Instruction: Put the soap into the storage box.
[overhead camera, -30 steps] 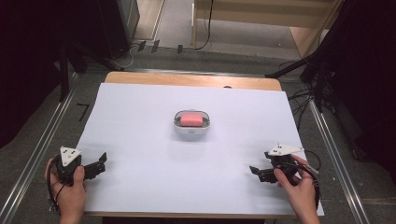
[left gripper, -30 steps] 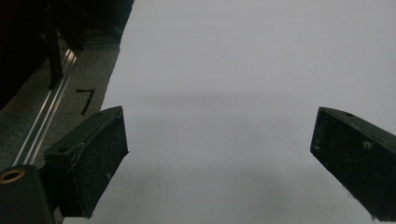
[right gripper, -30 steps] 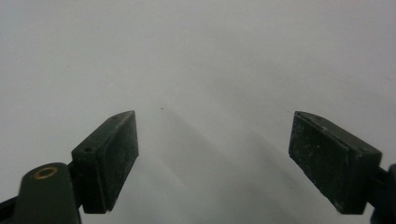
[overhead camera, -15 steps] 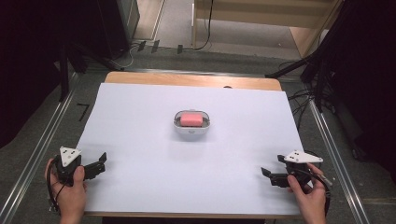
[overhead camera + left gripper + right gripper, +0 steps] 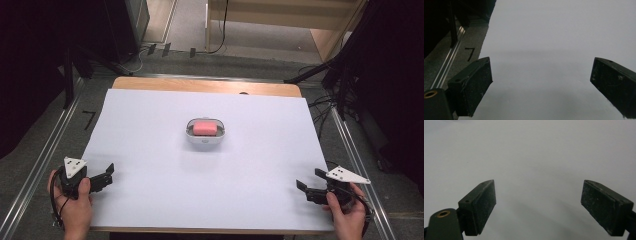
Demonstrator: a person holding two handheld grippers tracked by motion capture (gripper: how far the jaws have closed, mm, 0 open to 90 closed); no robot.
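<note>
while both rest, left claw [image 5: 107,175] gapes wide, empty; right claw [image 5: 306,186] likewise

Pink block [image 5: 204,127] in white-grey tray [image 5: 192,138], desk [image 5: 150,200] sheet plain white, wood edge at 12 o'clock, jaws black.

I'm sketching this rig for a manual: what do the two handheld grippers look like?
Each of the left black gripper and right black gripper has two flat, rectangular, scuffed black jaws, a grey three-cornered plate on top with small dark dots, and a brass-coloured eyelet near one jaw's base. The forearms show no sleeves.
</note>
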